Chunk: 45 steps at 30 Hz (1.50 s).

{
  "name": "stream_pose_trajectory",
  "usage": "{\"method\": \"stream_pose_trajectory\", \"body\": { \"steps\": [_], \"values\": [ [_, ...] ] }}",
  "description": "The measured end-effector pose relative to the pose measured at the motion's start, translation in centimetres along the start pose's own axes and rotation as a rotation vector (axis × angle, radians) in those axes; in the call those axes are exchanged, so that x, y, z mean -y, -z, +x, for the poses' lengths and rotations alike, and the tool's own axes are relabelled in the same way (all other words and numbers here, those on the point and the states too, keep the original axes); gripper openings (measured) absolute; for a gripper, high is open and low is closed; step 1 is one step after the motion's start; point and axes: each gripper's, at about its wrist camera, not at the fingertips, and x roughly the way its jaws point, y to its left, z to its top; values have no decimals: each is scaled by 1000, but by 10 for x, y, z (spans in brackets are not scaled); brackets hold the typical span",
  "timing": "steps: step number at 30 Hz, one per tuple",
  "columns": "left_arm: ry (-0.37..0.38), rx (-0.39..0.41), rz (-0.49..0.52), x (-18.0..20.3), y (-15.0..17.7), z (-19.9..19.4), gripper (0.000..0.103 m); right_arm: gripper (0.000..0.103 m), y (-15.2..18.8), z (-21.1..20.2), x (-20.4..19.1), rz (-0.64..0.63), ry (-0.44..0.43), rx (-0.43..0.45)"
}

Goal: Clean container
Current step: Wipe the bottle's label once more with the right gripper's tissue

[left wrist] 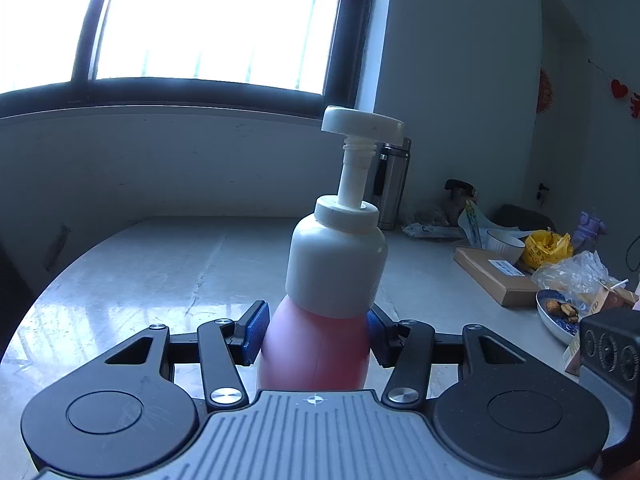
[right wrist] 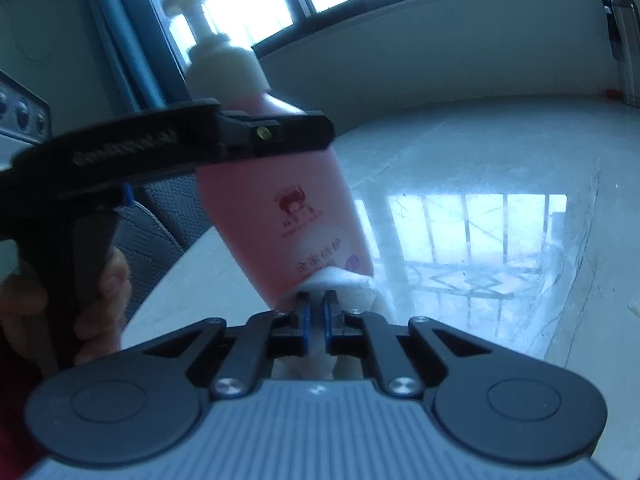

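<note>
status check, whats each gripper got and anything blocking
Left gripper clamped on pink pump bottle, held off the table. Right gripper shut on white wipe, pressed to the bottle's lower front. Nothing in the way; clutter sits off to the side.

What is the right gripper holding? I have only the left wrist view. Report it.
Observer: The right gripper is shut on a white cloth.
Operator: Tell me where that cloth sits.
Observer: It presses on the low front of the pink bottle, at the bottom edge of its printed label.
Operator: Say who is behind the left gripper.
Observer: A hand grips the handle of the left gripper, seen at the left edge of the right wrist view.
</note>
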Motion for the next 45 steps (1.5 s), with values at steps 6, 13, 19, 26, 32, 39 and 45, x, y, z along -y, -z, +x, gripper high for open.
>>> {"method": "stream_pose_trajectory", "body": {
  "steps": [6, 13, 19, 26, 32, 39, 45],
  "values": [
    [-1, 0, 1, 1, 0, 0, 55, 7, -7, -17, -7, -20, -28, 90],
    [-5, -1, -1, 1, 0, 1, 55, 7, -14, -30, -13, -17, -80, 170],
    [-7, -2, -2, 0, 0, 1, 55, 7, -16, -31, -12, -19, -83, 171],
    [-7, -1, -6, -1, 1, -1, 55, 7, -11, -9, -10, -30, -37, 56],
    [-6, -2, -1, -1, 0, -1, 55, 7, -4, 12, -12, -61, 13, -40],
    [-7, -3, -1, -1, 0, -1, 55, 8, -5, 19, -12, -67, 25, -50],
    [-12, -3, -3, -2, -1, -1, 55, 7, -9, -16, -30, -63, -18, 67]
  ]
}}
